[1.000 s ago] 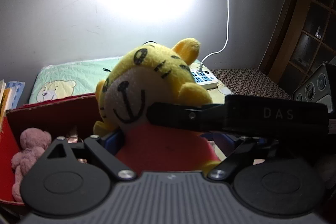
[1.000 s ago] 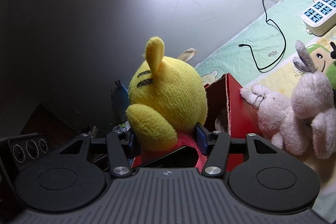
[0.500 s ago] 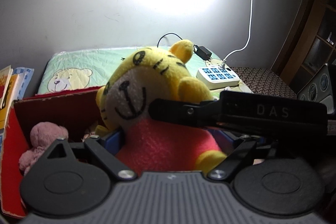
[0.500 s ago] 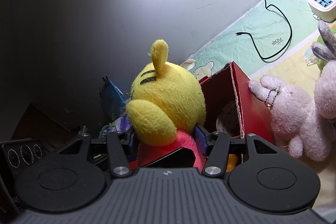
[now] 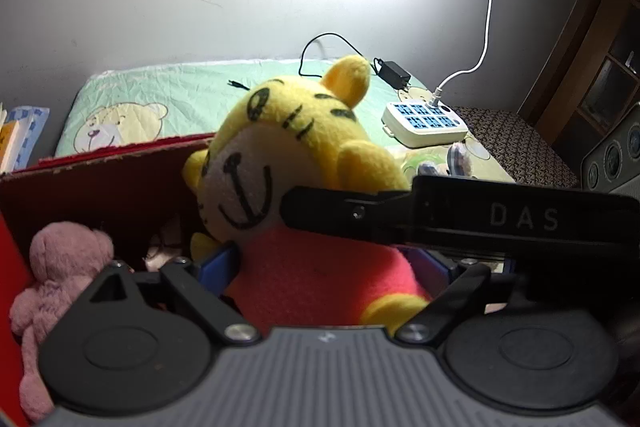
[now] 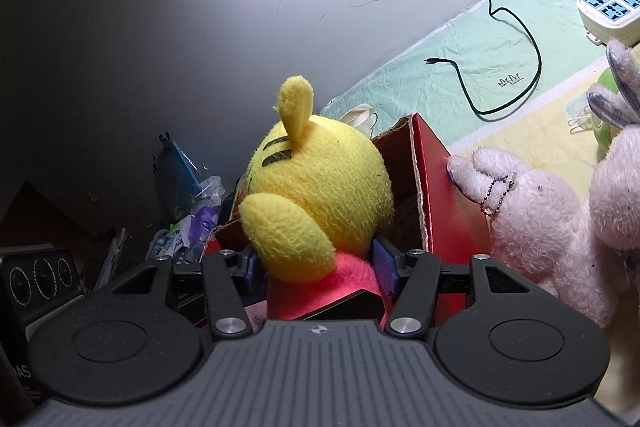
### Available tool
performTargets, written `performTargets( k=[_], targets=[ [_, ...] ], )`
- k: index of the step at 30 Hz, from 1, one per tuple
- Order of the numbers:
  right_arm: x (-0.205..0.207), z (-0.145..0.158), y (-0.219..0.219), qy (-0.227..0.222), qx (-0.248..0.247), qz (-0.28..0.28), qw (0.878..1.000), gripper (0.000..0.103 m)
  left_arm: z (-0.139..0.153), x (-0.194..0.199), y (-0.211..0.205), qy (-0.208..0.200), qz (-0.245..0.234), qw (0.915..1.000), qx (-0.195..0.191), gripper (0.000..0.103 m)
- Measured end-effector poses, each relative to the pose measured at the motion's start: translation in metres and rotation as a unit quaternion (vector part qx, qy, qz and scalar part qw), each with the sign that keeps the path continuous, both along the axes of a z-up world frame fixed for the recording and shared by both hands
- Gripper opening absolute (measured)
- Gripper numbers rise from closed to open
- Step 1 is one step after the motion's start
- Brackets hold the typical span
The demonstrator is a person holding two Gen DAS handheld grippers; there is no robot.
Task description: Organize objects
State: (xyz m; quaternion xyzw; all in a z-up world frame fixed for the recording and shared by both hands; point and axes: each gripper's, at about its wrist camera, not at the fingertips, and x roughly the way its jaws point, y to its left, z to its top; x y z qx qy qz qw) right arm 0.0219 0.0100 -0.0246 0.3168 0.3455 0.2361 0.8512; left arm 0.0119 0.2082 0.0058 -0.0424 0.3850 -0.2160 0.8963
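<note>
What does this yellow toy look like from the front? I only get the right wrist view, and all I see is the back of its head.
Observer: It is a yellow tiger plush with a white muzzle, a black stitched smile and black stripes on its forehead.
Operator: Is there anything in that red box already?
Observer: Yes, a pink plush toy lies inside the red cardboard box, against its left wall.
Operator: And is the other gripper holding the tiger too?
Observer: Yes, the left gripper has its blue pads pressed on both sides of the tiger's red body.
</note>
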Motion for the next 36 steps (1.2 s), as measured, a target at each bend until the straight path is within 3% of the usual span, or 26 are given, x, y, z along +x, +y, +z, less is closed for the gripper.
performTargets(
  k=[6, 11, 15, 19, 24, 31, 36],
  targets=[
    [-0.004, 0.005, 0.005, -0.007, -0.045, 0.0, 0.999, 0.062, -0.007, 0.003, 0.006, 0.016, -0.002, 0.9998, -0.008, 0.092],
    [-0.01, 0.01, -0.003, -0.024, -0.049, -0.02, 0.998, 0.066, -0.011, 0.006, 0.005, 0.02, -0.007, 0.9998, -0.006, 0.092],
    [-0.008, 0.011, -0.011, -0.028, -0.044, -0.036, 0.998, 0.059, -0.015, 0.008, 0.0, 0.028, -0.016, 0.9995, -0.004, 0.091],
    [-0.009, 0.007, -0.013, -0.023, -0.047, -0.043, 0.998, 0.045, -0.016, 0.006, -0.006, 0.028, -0.025, 0.9993, 0.002, 0.091],
    [-0.01, 0.001, -0.018, -0.013, -0.037, -0.045, 0.998, 0.044, -0.017, 0.007, -0.008, 0.029, -0.027, 0.9992, 0.004, 0.093],
    [-0.014, -0.001, -0.009, -0.019, -0.068, -0.023, 0.997, 0.042, -0.019, 0.004, -0.007, 0.032, -0.024, 0.9992, 0.011, 0.093],
    [-0.016, -0.002, -0.014, -0.012, -0.054, -0.023, 0.998, 0.042, -0.012, 0.0, -0.001, 0.031, -0.012, 0.9994, 0.007, 0.095]
  ],
)
